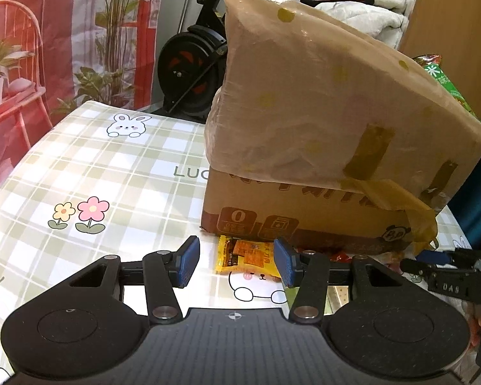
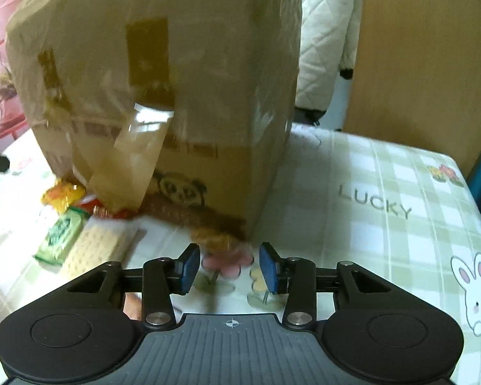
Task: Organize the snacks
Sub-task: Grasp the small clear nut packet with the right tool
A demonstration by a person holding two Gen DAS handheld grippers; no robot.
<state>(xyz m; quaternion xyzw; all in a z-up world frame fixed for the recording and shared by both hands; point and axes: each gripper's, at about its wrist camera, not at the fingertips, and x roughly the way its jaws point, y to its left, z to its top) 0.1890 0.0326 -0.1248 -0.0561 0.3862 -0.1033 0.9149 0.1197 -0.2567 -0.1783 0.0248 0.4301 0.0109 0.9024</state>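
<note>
On the checked tablecloth (image 1: 118, 166), printed with rabbits, flowers and the word "LUCKY", the biggest thing I have in front of me is the cardboard box (image 1: 304, 211), wrapped over its upper part in plastic film with strips of brown tape and carrying a small panda drawing near its bottom edge; the rest of its print is too smeared for me to read. The snacks lie along the foot of that box. Nearest my left gripper (image 1: 237, 261) is an orange snack packet (image 1: 247, 258), flat on the cloth just ahead of the fingertips and roughly centred between them, its long axis running left to right across the jaw line; its small print is not legible to me. In the right wrist view a pale cracker pack (image 2: 96, 247) and a green packet (image 2: 59, 237) lie well to the left of my right gripper (image 2: 229, 268), with a yellow wrapper (image 2: 62, 194) further back against the box. Only the flower print lies between the right jaws. Both pairs of jaws stand part-open and grip nothing. I judge the left hand better placed, and the orange packet its likely first pick.
</note>
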